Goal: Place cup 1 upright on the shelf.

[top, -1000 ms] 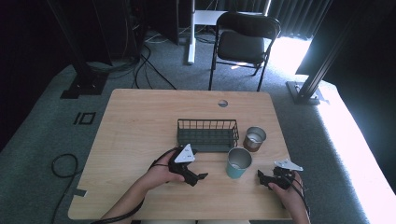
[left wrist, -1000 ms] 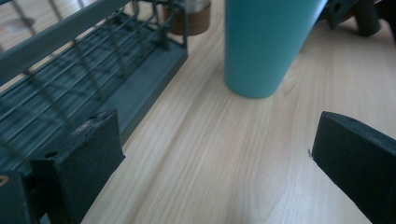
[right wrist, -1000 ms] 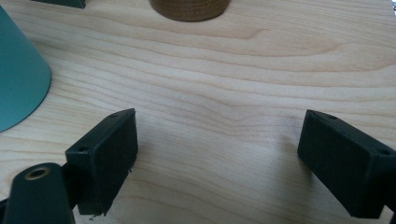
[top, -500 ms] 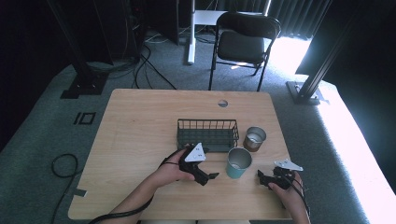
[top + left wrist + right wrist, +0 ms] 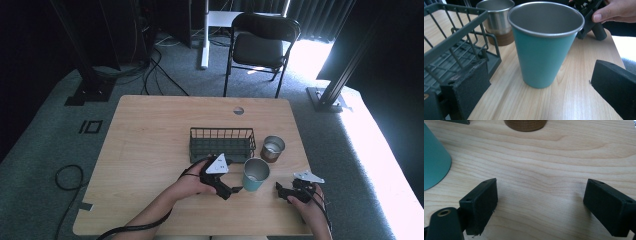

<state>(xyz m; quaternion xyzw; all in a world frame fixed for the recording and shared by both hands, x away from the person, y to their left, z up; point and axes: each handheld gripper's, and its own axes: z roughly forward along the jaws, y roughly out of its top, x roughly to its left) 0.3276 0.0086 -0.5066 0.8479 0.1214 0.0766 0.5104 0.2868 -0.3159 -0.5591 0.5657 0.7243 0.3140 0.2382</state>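
We note the left claw (image 5: 536,85) spread wide, jaws flanking the upright teal metal tumbler (image 5: 544,47) just ahead, untouched, sized for a side grasp. Our right claw (image 5: 541,205) rests open on the wooden desk (image 5: 554,157), tumbler beside it.

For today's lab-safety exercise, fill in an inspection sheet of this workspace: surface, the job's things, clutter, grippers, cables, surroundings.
Surface: wooden table, round hole near its far edge.
Job's things: teal cup upright and empty, beside the wire basket; steel cup with a brown band behind it.
Clutter: nothing seen.
Grippers: left gripper open, jaws either side of the teal cup, not touching it; right gripper open over bare wood, to the right of the cup.
Cables: one trails from the left gripper off the near edge; more lie on the floor.
Surroundings: grey carpet, folding chair beyond the table, dark stands.
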